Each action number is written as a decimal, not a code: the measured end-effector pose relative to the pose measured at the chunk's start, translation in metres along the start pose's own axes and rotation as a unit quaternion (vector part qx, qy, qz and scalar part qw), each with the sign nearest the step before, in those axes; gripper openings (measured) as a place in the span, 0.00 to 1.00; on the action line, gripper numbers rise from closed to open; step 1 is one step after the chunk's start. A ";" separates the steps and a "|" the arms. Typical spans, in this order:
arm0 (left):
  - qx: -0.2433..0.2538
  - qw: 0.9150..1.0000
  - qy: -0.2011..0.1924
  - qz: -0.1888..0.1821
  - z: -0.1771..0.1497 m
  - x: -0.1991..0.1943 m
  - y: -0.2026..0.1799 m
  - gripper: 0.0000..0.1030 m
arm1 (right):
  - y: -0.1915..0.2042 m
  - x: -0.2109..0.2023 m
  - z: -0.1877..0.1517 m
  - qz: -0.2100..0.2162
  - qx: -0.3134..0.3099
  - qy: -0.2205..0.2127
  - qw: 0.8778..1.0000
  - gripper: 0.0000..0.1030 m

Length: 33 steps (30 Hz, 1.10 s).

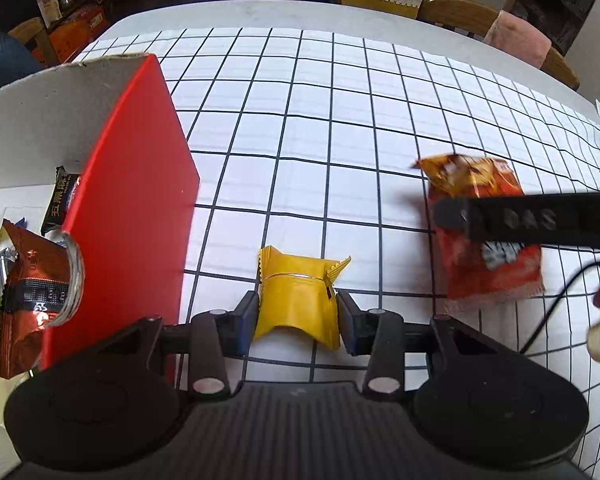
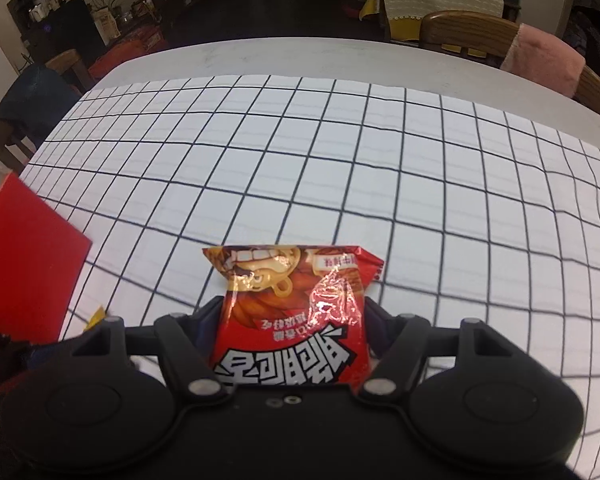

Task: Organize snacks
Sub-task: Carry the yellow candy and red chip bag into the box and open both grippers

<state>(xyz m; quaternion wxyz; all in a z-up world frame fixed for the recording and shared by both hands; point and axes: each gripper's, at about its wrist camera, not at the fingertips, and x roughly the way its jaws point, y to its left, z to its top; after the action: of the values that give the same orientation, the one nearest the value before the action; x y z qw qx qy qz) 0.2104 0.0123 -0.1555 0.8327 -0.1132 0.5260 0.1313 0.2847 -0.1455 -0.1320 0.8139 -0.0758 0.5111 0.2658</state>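
My left gripper is shut on a yellow snack packet, held just above the checked tablecloth, right beside the red box. The red box is open at the top and holds several snack packets, among them a brown foil one and a black one. My right gripper is shut on a red snack bag with white lettering. In the left wrist view this red snack bag hangs from the right gripper's black finger, to the right of the yellow packet.
A white tablecloth with a black grid covers the table. Wooden chairs with a pink cushion stand at the far edge. The red box's corner shows at the left of the right wrist view.
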 end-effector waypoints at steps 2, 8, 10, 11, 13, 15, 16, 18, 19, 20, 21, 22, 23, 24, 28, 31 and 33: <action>0.007 1.000 -0.004 -0.001 -0.001 -0.005 -0.001 0.39 | -0.002 -0.009 -0.008 0.001 0.002 0.000 1.000 0.68; 0.023 1.000 -0.010 -0.016 -0.012 -0.028 -0.006 0.39 | 0.008 -0.039 -0.026 0.004 0.004 -0.005 1.000 0.68; 0.026 0.999 -0.013 -0.022 -0.016 -0.038 -0.004 0.39 | 0.014 -0.050 -0.031 0.005 0.002 -0.008 1.000 0.68; 0.026 0.999 -0.014 -0.025 -0.018 -0.043 -0.003 0.39 | 0.017 -0.056 -0.033 0.004 0.002 -0.010 1.000 0.68; 0.027 0.999 -0.017 -0.029 -0.021 -0.054 0.000 0.39 | 0.023 -0.069 -0.038 0.006 -0.001 -0.014 1.000 0.68; 0.027 0.999 -0.020 -0.037 -0.024 -0.067 0.004 0.39 | 0.030 -0.082 -0.042 0.005 -0.002 -0.021 1.000 0.68; 0.027 0.999 -0.022 -0.040 -0.025 -0.073 0.007 0.39 | 0.034 -0.088 -0.043 0.007 -0.004 -0.025 1.000 0.68; 0.027 0.998 -0.027 -0.049 -0.027 -0.086 0.012 0.39 | 0.041 -0.101 -0.047 0.005 -0.010 -0.034 0.999 0.68; 0.026 0.998 -0.028 -0.053 -0.028 -0.093 0.015 0.39 | 0.045 -0.106 -0.048 0.005 -0.010 -0.038 0.999 0.68; 0.027 0.998 -0.030 -0.057 -0.028 -0.099 0.019 0.39 | 0.050 -0.111 -0.049 0.007 -0.010 -0.040 0.999 0.68; 0.029 0.997 -0.034 -0.060 -0.029 -0.106 0.022 0.39 | 0.053 -0.116 -0.050 0.009 -0.009 -0.043 0.999 0.68; 0.031 0.997 -0.038 -0.062 -0.028 -0.112 0.024 0.39 | 0.057 -0.122 -0.051 0.010 -0.010 -0.045 0.999 0.68; 0.033 0.997 -0.043 -0.063 -0.028 -0.119 0.028 0.39 | 0.061 -0.127 -0.051 0.009 -0.010 -0.049 0.999 0.68; 0.034 0.996 -0.047 -0.066 -0.028 -0.124 0.032 0.39 | 0.066 -0.131 -0.051 0.010 -0.010 -0.052 0.999 0.68; 0.037 0.995 -0.059 -0.072 -0.028 -0.143 0.049 0.39 | 0.087 -0.146 -0.050 0.013 -0.010 -0.064 0.998 0.68; 0.040 0.994 -0.066 -0.073 -0.027 -0.154 0.064 0.39 | 0.107 -0.153 -0.048 0.013 -0.012 -0.072 0.997 0.68; 0.041 0.994 -0.070 -0.073 -0.027 -0.159 0.076 0.39 | 0.120 -0.155 -0.046 0.015 -0.016 -0.076 0.997 0.68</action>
<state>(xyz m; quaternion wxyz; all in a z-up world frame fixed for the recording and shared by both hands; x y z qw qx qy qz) 0.0968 0.0591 -0.0268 0.8786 -0.1075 0.4619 0.0563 0.1348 -0.1171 -0.0007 0.8449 -0.0605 0.4447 0.2910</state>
